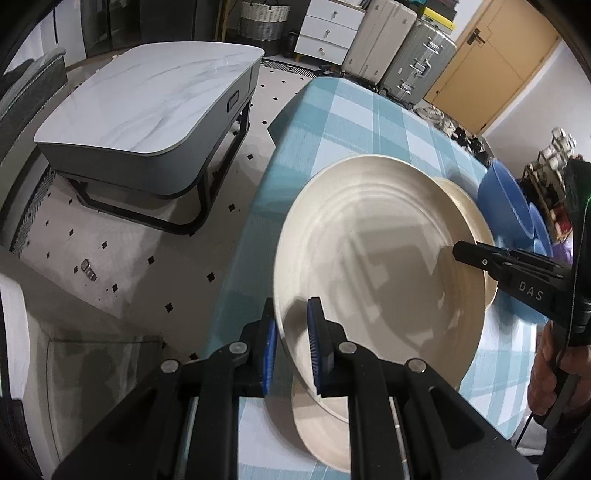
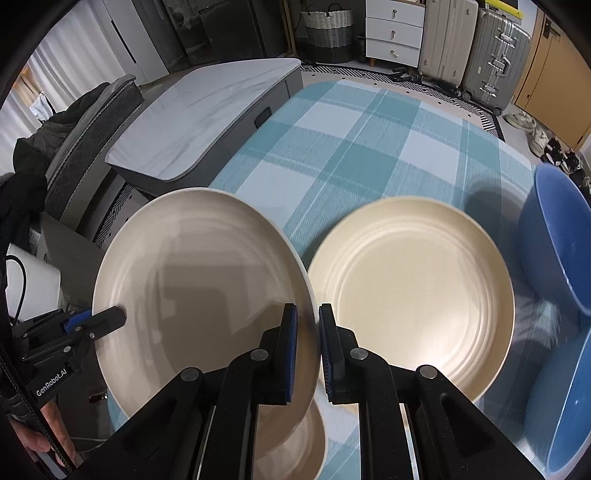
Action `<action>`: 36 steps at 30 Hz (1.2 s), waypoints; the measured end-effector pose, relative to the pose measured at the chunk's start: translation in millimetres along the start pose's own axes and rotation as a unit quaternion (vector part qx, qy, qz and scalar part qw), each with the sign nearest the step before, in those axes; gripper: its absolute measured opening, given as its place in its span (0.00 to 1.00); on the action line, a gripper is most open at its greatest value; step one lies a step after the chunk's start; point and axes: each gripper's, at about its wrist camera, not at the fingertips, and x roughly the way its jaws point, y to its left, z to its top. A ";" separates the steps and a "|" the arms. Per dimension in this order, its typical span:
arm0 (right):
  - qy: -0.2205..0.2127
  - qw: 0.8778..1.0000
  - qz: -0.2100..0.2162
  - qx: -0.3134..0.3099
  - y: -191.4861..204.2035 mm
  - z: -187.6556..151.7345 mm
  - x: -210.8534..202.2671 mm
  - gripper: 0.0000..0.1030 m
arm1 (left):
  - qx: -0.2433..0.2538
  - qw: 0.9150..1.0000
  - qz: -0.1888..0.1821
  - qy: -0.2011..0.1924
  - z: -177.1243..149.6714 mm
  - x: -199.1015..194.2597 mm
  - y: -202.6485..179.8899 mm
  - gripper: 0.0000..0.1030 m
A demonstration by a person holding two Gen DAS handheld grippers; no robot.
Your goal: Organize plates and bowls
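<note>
Both grippers hold one cream plate (image 1: 376,266) above the checked tablecloth (image 1: 354,122). My left gripper (image 1: 293,354) is shut on its near left rim. My right gripper (image 2: 308,354) is shut on its opposite rim, seen in the right wrist view (image 2: 199,295). A second cream plate (image 2: 410,291) lies flat on the cloth to the right. A third cream plate (image 2: 299,446) lies under the held one. Two blue bowls (image 2: 557,251) (image 2: 572,413) stand at the right edge.
A grey marble-top coffee table (image 1: 147,107) stands left of the dining table. Suitcases (image 1: 406,48), white drawers (image 1: 328,29) and a woven basket (image 1: 264,18) stand at the back. The tablecloth's (image 2: 369,147) far half is bare.
</note>
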 end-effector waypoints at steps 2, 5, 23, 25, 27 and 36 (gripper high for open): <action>0.000 1.000 0.003 0.005 -1.5 -10.7 -0.2 0.12 | 0.007 1.000 0.005 0.001 -8.8 -0.2 -2.7 0.13; 0.000 1.000 0.002 0.006 -1.9 -26.4 1.3 0.12 | 0.021 1.000 0.015 0.004 -19.5 0.6 -6.9 0.13; -0.013 0.999 -0.040 -0.033 10.5 -86.0 1.4 0.12 | 0.077 0.995 0.062 0.009 -56.4 9.0 -23.0 0.14; -0.015 0.998 -0.044 -0.036 11.9 -89.7 0.3 0.12 | 0.082 0.995 0.063 0.010 -59.3 9.5 -23.6 0.14; -0.015 0.998 -0.043 -0.034 10.2 -90.6 -1.0 0.12 | 0.082 0.995 0.059 0.011 -60.7 9.5 -23.8 0.14; -0.012 0.999 -0.040 -0.032 5.4 -98.7 -3.6 0.12 | 0.101 0.992 0.074 0.011 -63.6 13.0 -32.4 0.14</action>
